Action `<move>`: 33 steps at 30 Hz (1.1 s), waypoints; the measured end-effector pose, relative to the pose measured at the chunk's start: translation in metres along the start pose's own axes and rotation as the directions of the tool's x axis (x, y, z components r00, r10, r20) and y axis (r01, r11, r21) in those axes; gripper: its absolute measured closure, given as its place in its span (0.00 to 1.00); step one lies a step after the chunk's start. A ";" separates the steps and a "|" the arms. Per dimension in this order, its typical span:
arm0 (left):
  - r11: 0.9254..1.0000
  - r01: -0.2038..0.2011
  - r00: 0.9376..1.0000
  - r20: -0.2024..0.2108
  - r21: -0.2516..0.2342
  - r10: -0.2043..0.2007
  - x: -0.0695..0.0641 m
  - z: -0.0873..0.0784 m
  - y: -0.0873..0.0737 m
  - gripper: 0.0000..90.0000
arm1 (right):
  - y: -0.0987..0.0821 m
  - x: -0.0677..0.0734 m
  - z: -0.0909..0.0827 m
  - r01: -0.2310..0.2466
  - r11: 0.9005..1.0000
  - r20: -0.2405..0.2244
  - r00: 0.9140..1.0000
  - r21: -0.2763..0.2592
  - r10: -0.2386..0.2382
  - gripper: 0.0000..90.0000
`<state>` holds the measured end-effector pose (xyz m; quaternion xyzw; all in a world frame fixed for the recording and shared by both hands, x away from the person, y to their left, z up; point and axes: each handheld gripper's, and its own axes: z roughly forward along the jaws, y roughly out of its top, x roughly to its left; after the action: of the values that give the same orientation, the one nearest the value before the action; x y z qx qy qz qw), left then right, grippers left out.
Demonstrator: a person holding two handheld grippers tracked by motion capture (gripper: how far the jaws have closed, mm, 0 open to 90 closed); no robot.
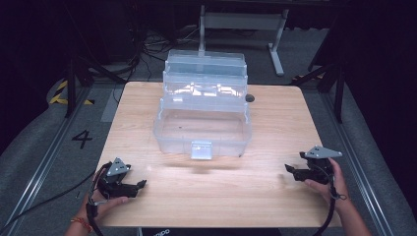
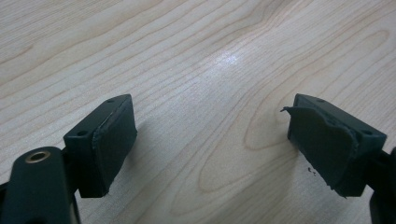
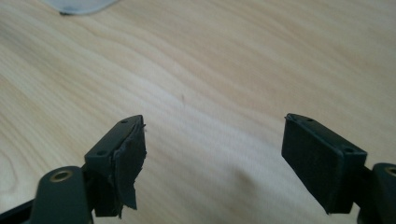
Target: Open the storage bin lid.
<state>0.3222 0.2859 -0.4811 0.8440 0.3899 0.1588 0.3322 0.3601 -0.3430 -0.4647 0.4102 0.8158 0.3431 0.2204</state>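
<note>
Scene: a wooden counter point(image 1: 206, 191) is seen from above, with a clear plastic box point(image 1: 202, 130) set at its far middle.
Box state: the lid is thrown back and the stepped trays point(image 1: 205, 73) are fanned out behind the base; the base appears empty apart from a small dark speck or two.
Latch: a pale clasp point(image 1: 201, 150) hangs at the middle of the near wall, facing the person.
Other item: a small dark round thing point(image 1: 250, 98) lies on the counter just beside the box's right rear; what it is cannot be told.
Left tool point(image 1: 141, 185): held low over the near left corner of the counter, well apart from the box; jaws spread wide, nothing between them. In the left gripper view point(image 2: 212, 140) bare wood is seen between the pads point(image 2: 112, 140), and the right pad's lining is torn.
Right tool point(image 1: 289, 169): held near the right edge, also well apart from the box; jaws spread, nothing gripped. In the right gripper view point(image 3: 212, 158) the left pad's lining is frayed.
Handling, judged: the box is likely light, stiff but thin-walled, smooth and slippery; it may slide when pushed one-sided.
Hold points, judged: the rim of a tray or the lid edge is best pinched; the second tool is best used to steady the base.
Risk, judged: worn pads may slip on glossy plastic.
</note>
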 end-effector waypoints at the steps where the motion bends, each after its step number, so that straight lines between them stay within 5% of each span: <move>1: 1.000 0.000 1.000 -0.001 0.000 0.000 0.000 0.000 0.000 0.18 | -0.005 0.000 0.000 -0.011 1.000 0.001 1.000 0.003 0.011 0.25; 6: 1.000 0.001 1.000 -0.003 -0.001 -0.001 0.000 0.000 0.000 0.18 | -0.021 -0.002 -0.001 -0.032 0.999 0.007 0.999 0.020 0.032 0.25; 10: 1.000 0.002 1.000 -0.002 0.000 -0.002 0.000 0.000 0.000 0.18 | -0.032 -0.004 -0.003 -0.094 0.996 -0.024 0.995 -0.001 0.094 0.24; 33: 1.000 0.004 1.000 0.009 0.001 -0.004 0.000 0.001 0.001 0.16 | -0.033 -0.003 -0.003 -0.098 0.995 -0.019 0.995 0.002 0.098 0.22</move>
<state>0.3236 0.2853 -0.4814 0.8440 0.3903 0.1542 0.3338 0.3429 -0.3604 -0.4866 0.4467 0.7968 0.3570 0.1951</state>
